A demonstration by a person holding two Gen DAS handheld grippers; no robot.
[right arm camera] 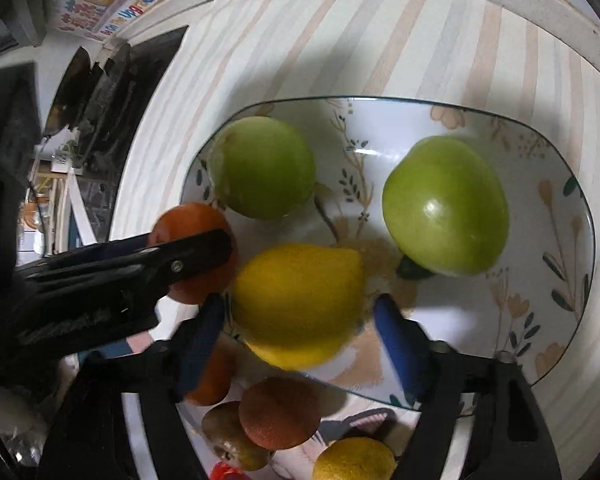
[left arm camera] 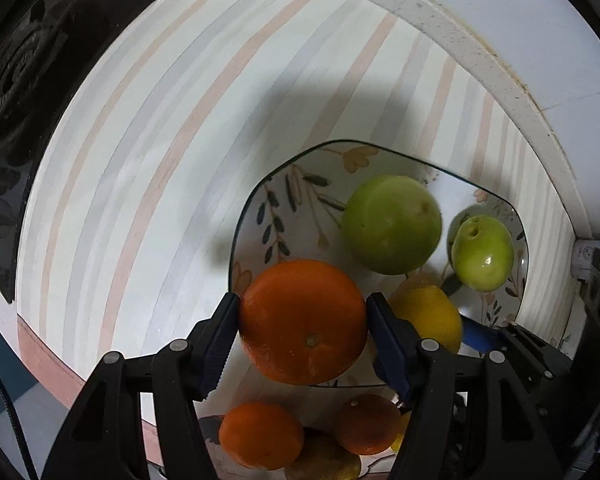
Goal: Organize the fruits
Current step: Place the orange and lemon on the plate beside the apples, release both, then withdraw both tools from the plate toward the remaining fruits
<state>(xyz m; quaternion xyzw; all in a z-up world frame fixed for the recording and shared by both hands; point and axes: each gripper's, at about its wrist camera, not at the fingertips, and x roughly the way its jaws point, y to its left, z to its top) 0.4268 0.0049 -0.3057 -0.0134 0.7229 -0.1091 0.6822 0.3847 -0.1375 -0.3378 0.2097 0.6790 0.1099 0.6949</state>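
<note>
The left fingers (left arm camera: 303,316) clamp the orange (left arm camera: 303,322) over the near rim of the floral plate (left arm camera: 284,184); the right fingers (right arm camera: 300,314) stand open around the lemon (right arm camera: 298,304), apparently resting inside. Best lower the orange onto bare plate left of the lemon, clear of both green fruits (left arm camera: 392,224), before letting go, lest it roll onto the striped bench (left arm camera: 148,152).

Home kitchen, black gas hob (left arm camera: 16,92) set in striped counter (left arm camera: 148,152), floral plate (right arm camera: 452,120) of fruit
</note>
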